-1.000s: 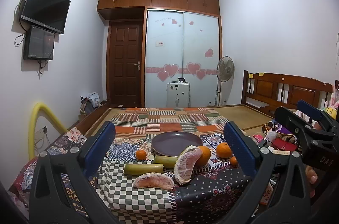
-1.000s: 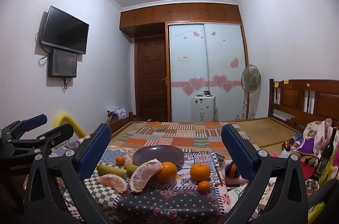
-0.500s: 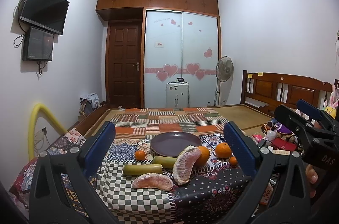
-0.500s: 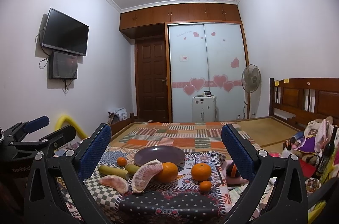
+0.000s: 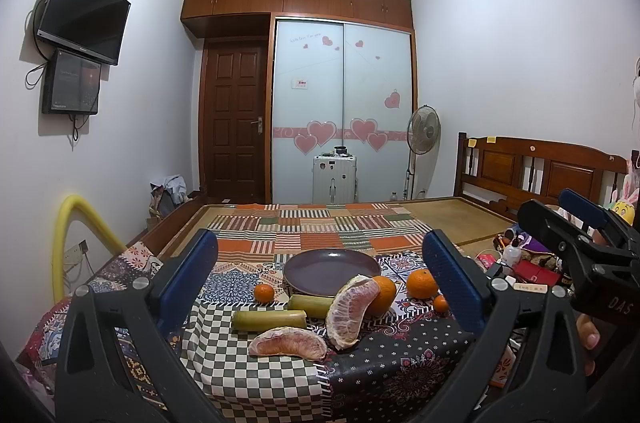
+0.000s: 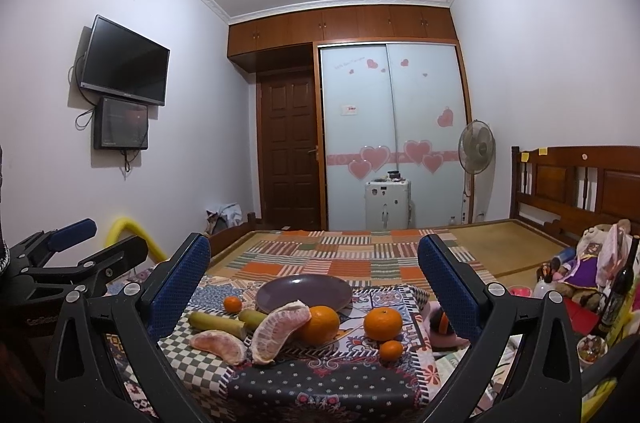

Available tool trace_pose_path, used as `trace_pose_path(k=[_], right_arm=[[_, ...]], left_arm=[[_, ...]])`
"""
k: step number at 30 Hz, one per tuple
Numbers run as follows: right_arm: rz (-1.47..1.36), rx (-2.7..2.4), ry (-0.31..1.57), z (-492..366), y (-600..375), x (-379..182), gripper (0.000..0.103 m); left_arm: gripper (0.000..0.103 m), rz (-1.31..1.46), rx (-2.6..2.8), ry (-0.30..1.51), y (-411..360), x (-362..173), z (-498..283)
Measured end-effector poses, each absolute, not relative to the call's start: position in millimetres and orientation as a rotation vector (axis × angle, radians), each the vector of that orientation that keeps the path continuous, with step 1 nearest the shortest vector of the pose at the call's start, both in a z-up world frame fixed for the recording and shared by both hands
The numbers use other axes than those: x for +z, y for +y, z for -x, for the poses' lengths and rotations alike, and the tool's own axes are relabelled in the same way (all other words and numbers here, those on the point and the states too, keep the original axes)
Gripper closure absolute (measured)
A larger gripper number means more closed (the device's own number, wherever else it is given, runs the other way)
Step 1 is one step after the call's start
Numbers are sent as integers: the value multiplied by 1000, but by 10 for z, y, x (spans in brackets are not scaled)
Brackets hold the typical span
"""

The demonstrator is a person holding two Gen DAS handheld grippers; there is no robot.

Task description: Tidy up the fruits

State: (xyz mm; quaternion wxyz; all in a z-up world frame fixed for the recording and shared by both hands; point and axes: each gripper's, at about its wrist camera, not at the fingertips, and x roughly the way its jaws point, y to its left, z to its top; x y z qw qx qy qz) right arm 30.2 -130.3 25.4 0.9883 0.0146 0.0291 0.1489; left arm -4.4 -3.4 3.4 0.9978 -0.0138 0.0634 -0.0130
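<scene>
An empty purple plate [image 5: 331, 271] [image 6: 304, 292] sits on a small cloth-covered table [image 5: 400, 355]. In front of it lie two pomelo segments, one flat [image 5: 287, 343] [image 6: 218, 346] and one leaning [image 5: 352, 305] [image 6: 282, 329] against a large orange [image 5: 385, 294] [image 6: 320, 323]. Two green sugarcane pieces [image 5: 269, 319] [image 6: 216, 323] lie left. Other oranges [image 5: 422, 283] [image 6: 382, 323] and small tangerines [image 5: 264, 293] [image 6: 391, 349] lie around. My left gripper [image 5: 320, 283] and right gripper [image 6: 314, 287] are both open and empty, held back from the table.
The table stands on a bed with a patchwork cover [image 5: 320, 223]. A wooden headboard [image 5: 540, 175] and cluttered toys and bottles [image 6: 592, 279] are on the right. A yellow hose [image 5: 76, 223] is at left. A fan [image 6: 476, 147] and suitcase [image 5: 334, 179] stand at the far wall.
Both views have shifted very slightly; the grippers stay open and the fruit has not moved.
</scene>
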Motion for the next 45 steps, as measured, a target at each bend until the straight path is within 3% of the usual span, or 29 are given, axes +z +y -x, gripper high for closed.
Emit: trace_pose_path(k=[31, 39, 42, 45], right_arm=[[-35, 305, 65, -313, -1270, 244, 0], [-45, 320, 144, -537, -1312, 76, 0], [-57, 319, 213, -720, -1359, -68, 0], [-67, 318, 289, -912, -1434, -237, 7]], left_arm=[[0, 29, -34, 133, -71, 31, -6], [0, 10, -46, 156, -62, -123, -159], [10, 7, -54, 202, -51, -230, -301], [19, 0, -66, 274, -39, -356, -498]])
